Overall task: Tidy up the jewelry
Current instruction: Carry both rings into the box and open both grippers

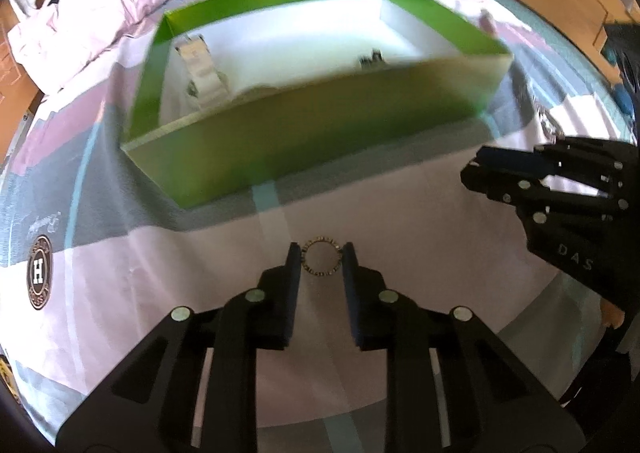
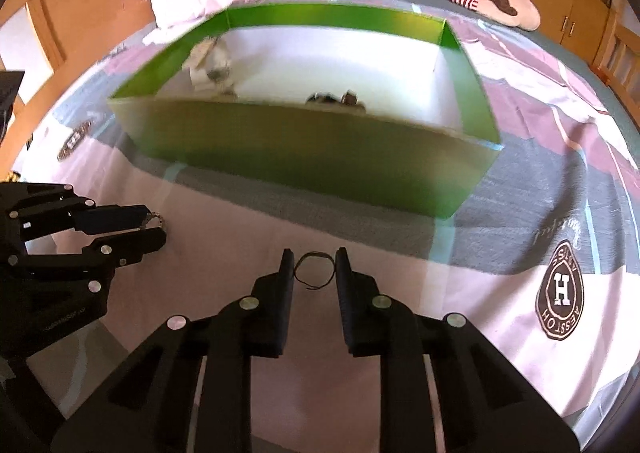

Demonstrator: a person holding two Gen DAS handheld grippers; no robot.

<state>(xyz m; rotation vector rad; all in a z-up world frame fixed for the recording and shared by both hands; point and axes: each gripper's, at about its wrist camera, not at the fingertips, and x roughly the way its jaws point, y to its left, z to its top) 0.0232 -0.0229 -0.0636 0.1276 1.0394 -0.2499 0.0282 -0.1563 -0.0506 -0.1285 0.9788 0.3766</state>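
Your workspace is a bed under a patchwork sheet [image 1: 120, 293]. On it stands an open green box [image 1: 304, 141] with a white floor, holding a pale watch [image 1: 202, 73] and a small dark item, too blurred to name. Your left gripper [image 1: 321, 259] is clamped on a beaded ring [image 1: 322, 261] just short of the box. Your right gripper [image 2: 312, 267] pinches a thin dark loop [image 2: 314, 269], likewise outside.

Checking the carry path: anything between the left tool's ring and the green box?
Nothing: only bare bedsheet between the ring in the left tool and the green box, per the left wrist view.
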